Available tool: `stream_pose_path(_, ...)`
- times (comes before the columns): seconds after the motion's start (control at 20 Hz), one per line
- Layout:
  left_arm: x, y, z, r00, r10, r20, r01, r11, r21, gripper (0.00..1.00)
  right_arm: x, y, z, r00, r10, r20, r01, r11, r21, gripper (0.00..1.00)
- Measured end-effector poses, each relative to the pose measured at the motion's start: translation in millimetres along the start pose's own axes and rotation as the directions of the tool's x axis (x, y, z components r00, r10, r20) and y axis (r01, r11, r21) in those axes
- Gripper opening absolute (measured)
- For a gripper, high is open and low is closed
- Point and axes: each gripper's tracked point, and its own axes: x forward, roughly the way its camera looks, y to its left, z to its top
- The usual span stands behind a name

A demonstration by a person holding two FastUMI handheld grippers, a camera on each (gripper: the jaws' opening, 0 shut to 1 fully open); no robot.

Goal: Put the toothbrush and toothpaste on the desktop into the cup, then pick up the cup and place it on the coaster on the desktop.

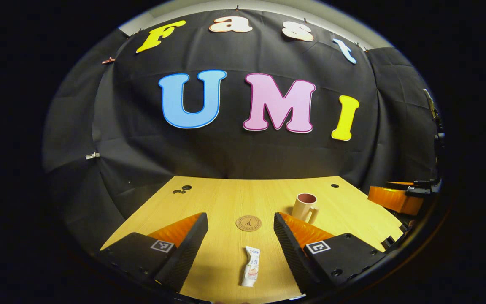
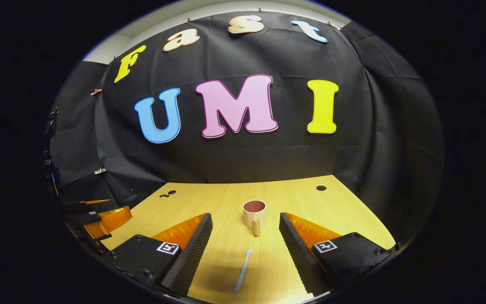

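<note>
In the left gripper view a white toothpaste tube (image 1: 251, 266) lies on the wooden desk between the open fingers of my left gripper (image 1: 239, 223). A round brown coaster (image 1: 248, 223) sits just beyond the tube. The beige cup (image 1: 305, 207) with a dark red inside stands upright to the right of the coaster. In the right gripper view a white toothbrush (image 2: 242, 270) lies on the desk between the open fingers of my right gripper (image 2: 246, 226), head pointing away. The cup (image 2: 254, 214) stands straight ahead, handle towards me. Neither gripper touches anything.
The wooden desk (image 1: 226, 198) ends at the black cloth wall behind. It has small round holes near its far corners (image 1: 334, 185) (image 2: 321, 188). The other gripper shows at the right edge of the left gripper view (image 1: 399, 196) and at the left edge of the right gripper view (image 2: 99, 217).
</note>
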Motion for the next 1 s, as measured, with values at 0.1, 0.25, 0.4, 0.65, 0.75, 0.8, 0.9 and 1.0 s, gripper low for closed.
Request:
stream_pose_path(0.1, 5.3, -3.1, -9.5, 1.0, -0.013, -0.029, 0.013, 1.0, -0.003, 0.98, 3.8, -2.6, -3.4, 1.0, 0.001, -0.015, -0.001, 1.0, 0.007, 0.99)
stream_pose_path(0.25, 17.6, -3.8, -28.7, 0.996, -0.015, -0.086, 0.015, 1.0, -0.002, 0.98, 11.2, -6.9, -9.5, 0.999, 0.006, -0.042, -0.005, 1.0, 0.017, 0.99)
stream_pose_path(0.4, 36.1, -9.3, -56.6, 0.988, -0.033, -0.152, 0.029, 0.999, -0.025, 0.98, 18.5, -11.1, -13.7, 0.998, 0.017, -0.066, -0.016, 1.0, 0.023, 0.99)
stream_pose_path(0.65, 67.0, -10.0, -114.1, 0.957, -0.025, -0.289, 0.029, 1.0, 0.011, 0.98, 35.3, -16.7, -29.2, 0.991, 0.048, -0.123, -0.043, 0.998, 0.042, 0.98)
stream_pose_path(0.75, 75.7, -12.5, -138.5, 0.938, -0.025, -0.346, 0.036, 0.999, 0.024, 0.98, 43.2, -18.3, -38.2, 0.986, 0.063, -0.153, -0.059, 0.998, 0.034, 0.99)
stream_pose_path(0.8, 78.6, -14.7, -148.1, 0.929, -0.028, -0.369, 0.04, 0.999, 0.024, 0.98, 48.8, -22.6, -44.1, 0.983, 0.065, -0.173, -0.062, 0.998, 0.027, 0.98)
stream_pose_path(0.9, 81.7, -20.3, -168.2, 0.906, -0.035, -0.421, 0.045, 0.999, 0.014, 0.98, 56.9, -28.8, -56.0, 0.975, 0.069, -0.213, -0.067, 0.998, 0.018, 0.99)
stream_pose_path(1.0, 86.0, -21.1, -183.7, 0.888, -0.025, -0.46, 0.03, 1.0, 0.004, 0.98, 68.1, -35.3, -64.2, 0.966, 0.077, -0.246, -0.074, 0.997, 0.024, 0.99)
